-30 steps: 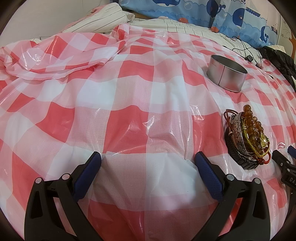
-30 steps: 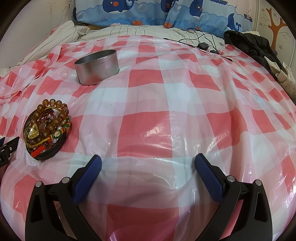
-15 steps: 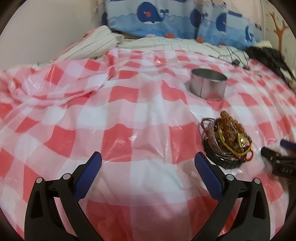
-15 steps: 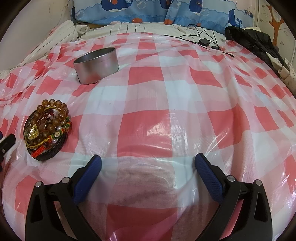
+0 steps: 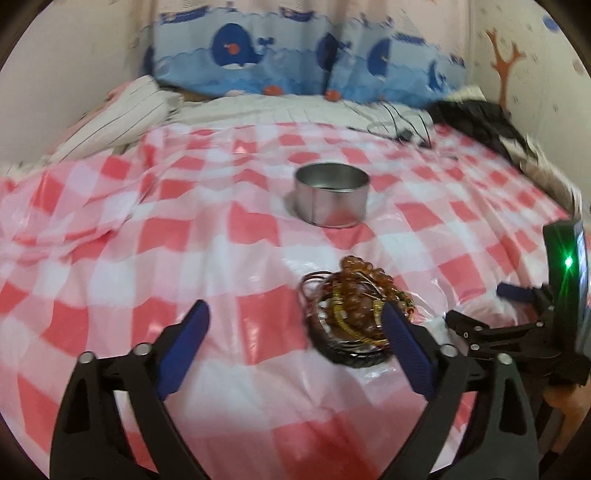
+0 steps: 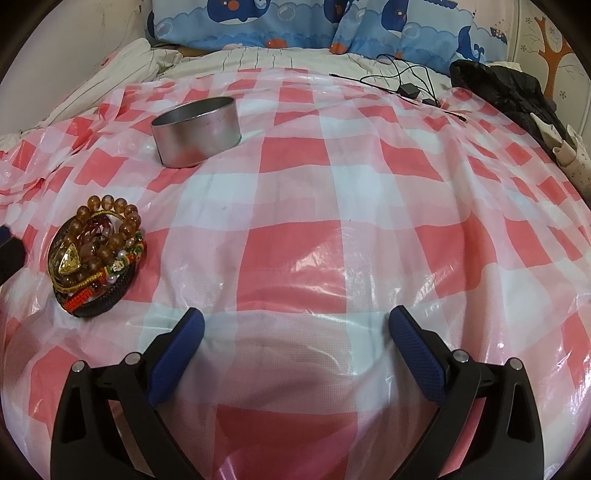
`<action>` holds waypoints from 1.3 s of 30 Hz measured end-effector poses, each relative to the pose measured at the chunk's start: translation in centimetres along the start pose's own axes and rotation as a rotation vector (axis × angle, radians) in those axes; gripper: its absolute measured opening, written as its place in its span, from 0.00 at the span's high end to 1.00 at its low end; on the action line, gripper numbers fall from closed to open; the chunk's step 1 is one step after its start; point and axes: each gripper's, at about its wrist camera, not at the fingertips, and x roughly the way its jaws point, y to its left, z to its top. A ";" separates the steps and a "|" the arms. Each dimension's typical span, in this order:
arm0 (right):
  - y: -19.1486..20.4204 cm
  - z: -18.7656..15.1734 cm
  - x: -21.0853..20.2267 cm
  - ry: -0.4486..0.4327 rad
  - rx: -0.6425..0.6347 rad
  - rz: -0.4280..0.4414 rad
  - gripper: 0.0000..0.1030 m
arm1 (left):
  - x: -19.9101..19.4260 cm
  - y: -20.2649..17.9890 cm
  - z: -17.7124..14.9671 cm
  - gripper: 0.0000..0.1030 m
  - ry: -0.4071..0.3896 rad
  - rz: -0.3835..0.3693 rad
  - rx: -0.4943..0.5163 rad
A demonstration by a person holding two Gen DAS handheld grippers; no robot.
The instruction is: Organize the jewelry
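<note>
Bracelets (image 5: 351, 325) piled at two o'clock of spread, empty left gripper (image 5: 295, 332); better to pinch one only, then tin (image 5: 331, 194) at twelve.

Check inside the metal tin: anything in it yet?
The round metal tin shows only bare inner wall from the left wrist view; nothing pokes above its rim. Its floor is hidden. The bracelet pile sits outside.

Checked plastic sheet (image 6: 295, 258); whale pillows (image 6: 258, 22); black cables (image 6: 406, 85); dark garment (image 6: 509, 92).

A pile of bracelets (image 5: 351, 325) with brown beads lies just past the left jaws' right tip. The round, empty metal tin (image 5: 331, 194) stands upright farther ahead.
</note>
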 end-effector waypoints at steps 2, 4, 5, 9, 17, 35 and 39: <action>0.0 0.0 0.0 0.001 0.000 0.000 0.07 | 0.5 -0.7 0.3 0.27 0.023 0.003 0.030; 0.0 0.0 0.0 0.002 0.000 0.001 0.07 | 1.0 -0.8 0.5 0.35 0.041 -0.020 0.041; 0.0 0.0 0.0 0.002 0.000 0.001 0.07 | 1.2 -0.7 0.6 0.36 0.053 -0.037 0.037; 0.0 0.0 0.0 0.002 -0.001 -0.001 0.07 | 2.1 0.1 0.9 0.43 0.103 -0.060 0.044; 0.0 0.0 0.0 0.002 -0.001 -0.001 0.07 | 3.9 1.2 0.7 0.78 0.149 -0.132 -0.003; 1.2 1.9 -2.0 -0.078 -0.007 0.241 0.07 | 1.4 5.2 2.8 0.94 0.087 -0.219 -0.186; 3.5 3.0 -1.7 -0.067 -0.102 0.271 0.07 | 0.2 7.2 3.4 0.94 0.046 -0.136 -0.215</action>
